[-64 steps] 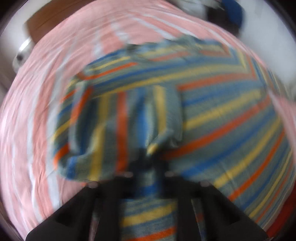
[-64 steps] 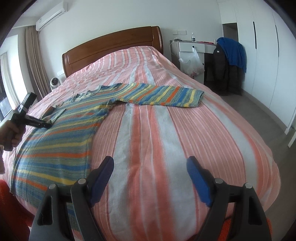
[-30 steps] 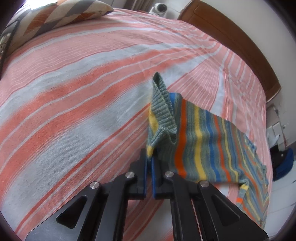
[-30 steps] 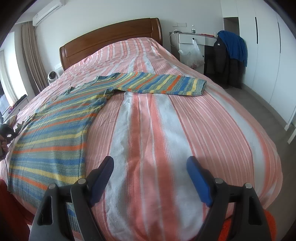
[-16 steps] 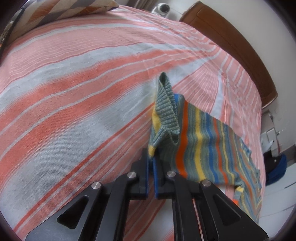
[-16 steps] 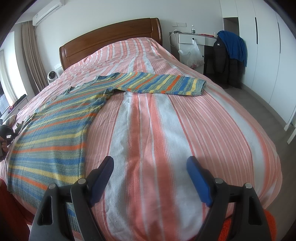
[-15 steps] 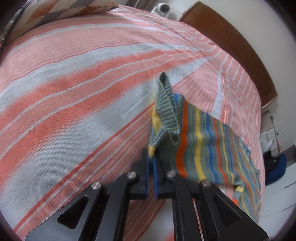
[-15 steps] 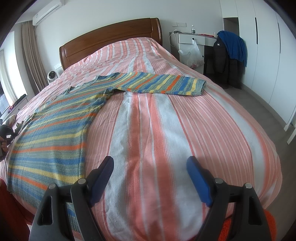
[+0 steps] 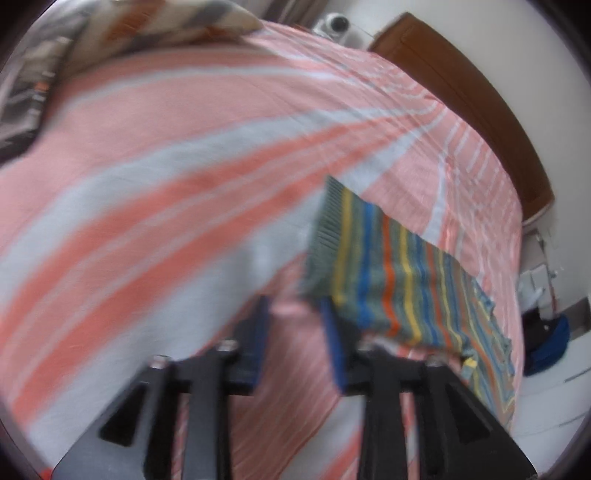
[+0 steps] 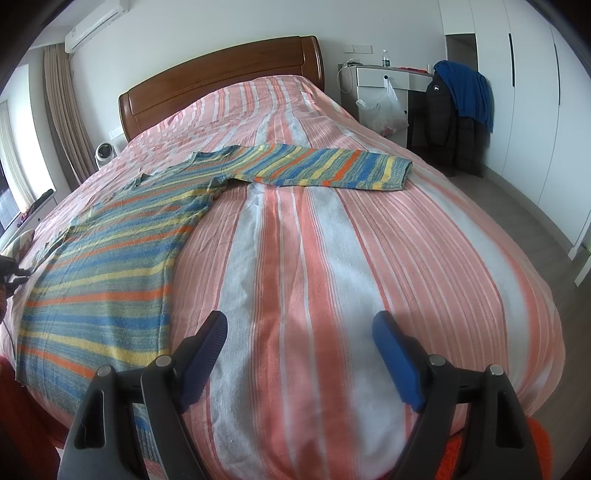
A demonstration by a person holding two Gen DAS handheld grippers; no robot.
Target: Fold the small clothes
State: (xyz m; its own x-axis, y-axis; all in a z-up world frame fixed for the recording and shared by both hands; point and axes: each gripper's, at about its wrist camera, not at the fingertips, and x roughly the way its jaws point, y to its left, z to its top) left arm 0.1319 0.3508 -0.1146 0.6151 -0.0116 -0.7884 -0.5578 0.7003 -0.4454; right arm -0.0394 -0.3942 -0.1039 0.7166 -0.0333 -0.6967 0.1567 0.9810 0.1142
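Note:
A striped knit sweater (image 10: 110,254) in blue, yellow, orange and green lies spread flat on the bed, one sleeve (image 10: 332,168) stretched out to the right. In the left wrist view its other sleeve (image 9: 373,266) lies flat, cuff end just beyond my left gripper (image 9: 295,314). The left gripper is open and empty, its right finger close to the cuff. It shows small at the far left edge of the right wrist view (image 10: 11,275). My right gripper (image 10: 299,332) is open and empty, above the bedspread near the foot of the bed, right of the sweater's hem.
The bed has a pink and white striped cover (image 10: 332,277) and a wooden headboard (image 10: 221,77). A patterned pillow (image 9: 155,26) lies beyond the left gripper. A desk (image 10: 384,85) with hung jackets (image 10: 458,110) stands right of the bed, wardrobes behind.
My left gripper has opened and let go of the sleeve cuff, which now lies flat on the bed instead of standing bunched. The right gripper has not moved.

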